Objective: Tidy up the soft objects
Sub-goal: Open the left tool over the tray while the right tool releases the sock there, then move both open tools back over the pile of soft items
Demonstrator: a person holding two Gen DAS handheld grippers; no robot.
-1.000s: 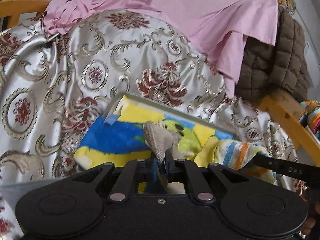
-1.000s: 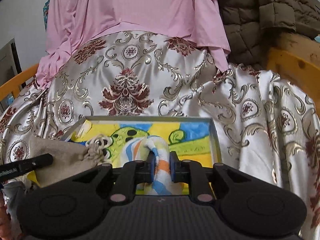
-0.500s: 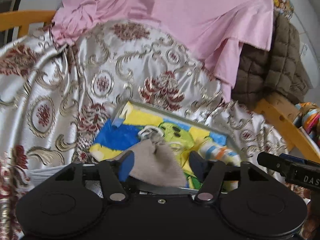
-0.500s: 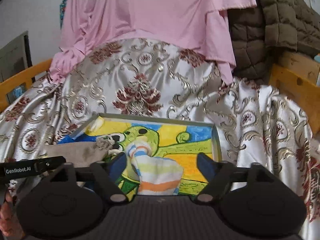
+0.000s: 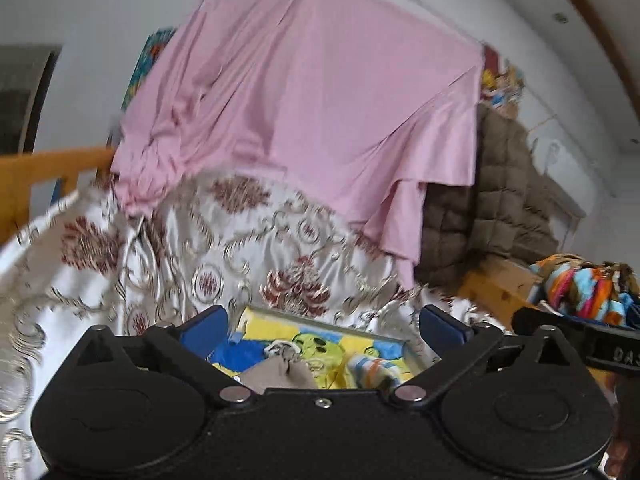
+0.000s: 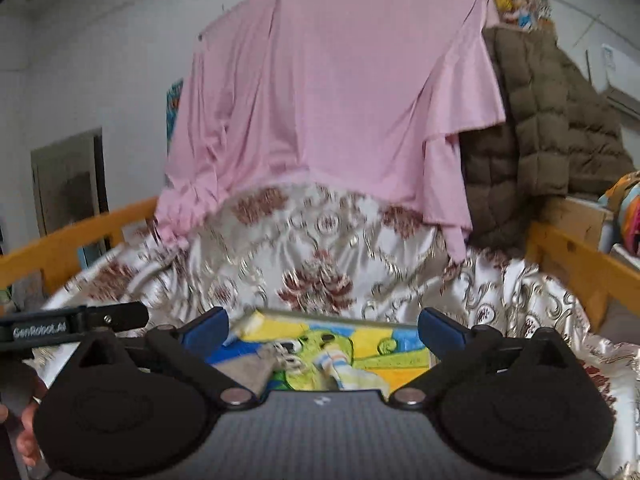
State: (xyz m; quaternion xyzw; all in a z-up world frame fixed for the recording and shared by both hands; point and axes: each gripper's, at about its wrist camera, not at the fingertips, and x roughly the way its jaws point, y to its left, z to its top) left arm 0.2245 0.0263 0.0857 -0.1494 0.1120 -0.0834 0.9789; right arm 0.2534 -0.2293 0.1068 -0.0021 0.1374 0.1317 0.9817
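Left gripper (image 5: 324,322): jaws opening and spread wide, nothing between them. Right gripper (image 6: 323,322): jaws likewise opening, spread wide and empty.

Both soft items lie in the tray (image 5: 320,317), which has a yellow, blue and green cartoon print on its base and rests on the patterned satin bedcover (image 5: 248,256). The grey pouch (image 5: 276,372) sits at the tray's left; the striped sock (image 5: 372,370) sits to its right, apart from the pouch.

A pink sheet (image 5: 320,100) hangs behind the bed, a brown quilted coat (image 5: 504,200) beside it.
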